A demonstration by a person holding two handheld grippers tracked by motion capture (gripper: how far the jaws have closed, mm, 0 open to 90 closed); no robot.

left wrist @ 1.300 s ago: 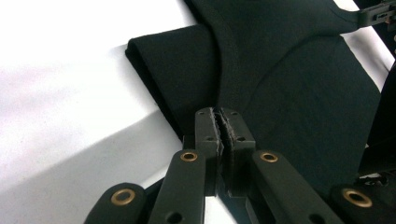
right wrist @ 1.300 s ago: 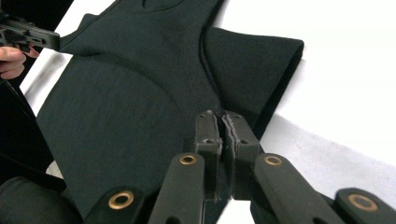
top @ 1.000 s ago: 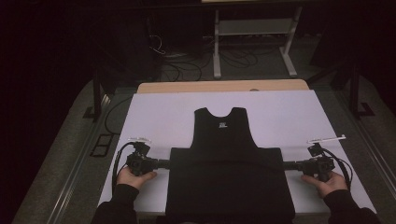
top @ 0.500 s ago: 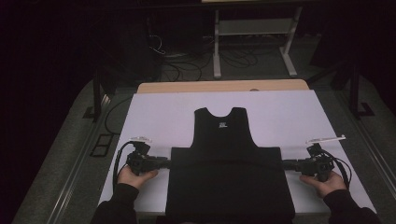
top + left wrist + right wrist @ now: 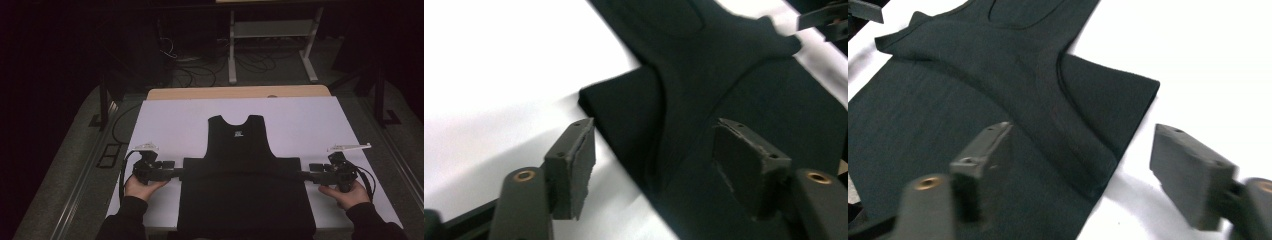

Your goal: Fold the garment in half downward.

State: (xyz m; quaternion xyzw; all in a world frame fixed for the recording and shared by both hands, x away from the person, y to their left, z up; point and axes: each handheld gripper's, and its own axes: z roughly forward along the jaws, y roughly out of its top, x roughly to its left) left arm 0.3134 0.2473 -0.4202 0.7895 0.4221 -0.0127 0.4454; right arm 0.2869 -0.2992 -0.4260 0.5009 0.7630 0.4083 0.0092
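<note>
black vest released at both sides

high view — the black vest (image 5: 245, 185) lies flat at the near edge of the white tabletop (image 5: 310, 120), the left gripper (image 5: 176, 173) and right gripper (image 5: 306, 175) at its side edges.

left gripper view — jaws just opened, pads clear of the cloth's folded corner.

right gripper view — jaws likewise just opened, holding nothing.

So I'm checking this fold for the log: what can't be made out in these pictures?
- Black tank top: its near hem, cut off by the high view's bottom edge.
- The print at its neckline: too small in the high view.
- Right gripper: its jaws are blurred in the right gripper view.
</note>
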